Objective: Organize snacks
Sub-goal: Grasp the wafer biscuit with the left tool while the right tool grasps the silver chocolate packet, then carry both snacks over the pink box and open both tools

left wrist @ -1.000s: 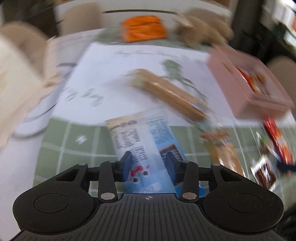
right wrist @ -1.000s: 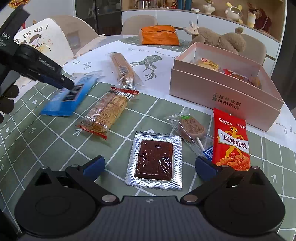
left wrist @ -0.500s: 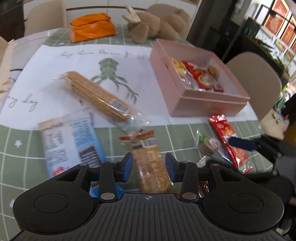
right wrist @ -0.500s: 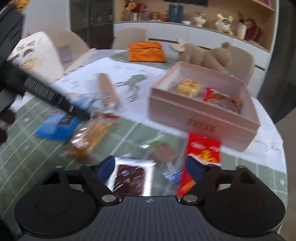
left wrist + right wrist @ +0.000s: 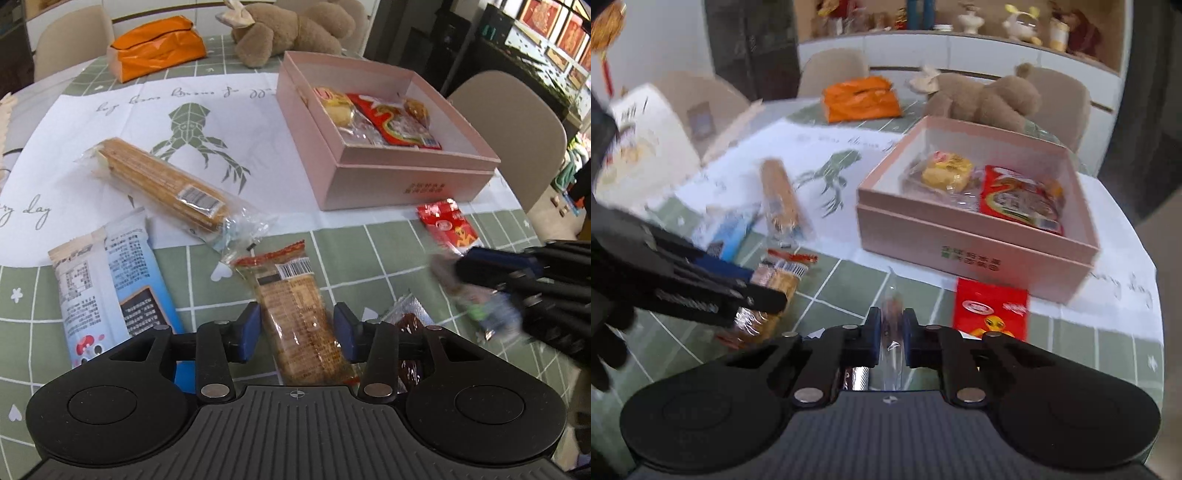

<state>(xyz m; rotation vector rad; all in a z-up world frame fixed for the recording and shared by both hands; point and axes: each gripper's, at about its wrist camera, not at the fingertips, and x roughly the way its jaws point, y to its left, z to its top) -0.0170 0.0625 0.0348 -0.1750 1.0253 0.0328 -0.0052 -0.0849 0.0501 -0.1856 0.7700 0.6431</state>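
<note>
Lollipop (image 5: 892,317) in clear wrapper, pinched in closed right gripper (image 5: 889,334), lifted off table; judged next: carry into pink box (image 5: 979,236). Left gripper (image 5: 297,332) opening astride biscuit pack (image 5: 299,317), pads not touching.

Cursive script is running along the paper sheet (image 5: 74,122), with only "day" reading clearly at its left edge. Barcodes are showing on the biscuit roll (image 5: 162,184) and cracker pack (image 5: 299,314). Green print on the pink box (image 5: 971,258) front is staying too blurred to read.
</note>
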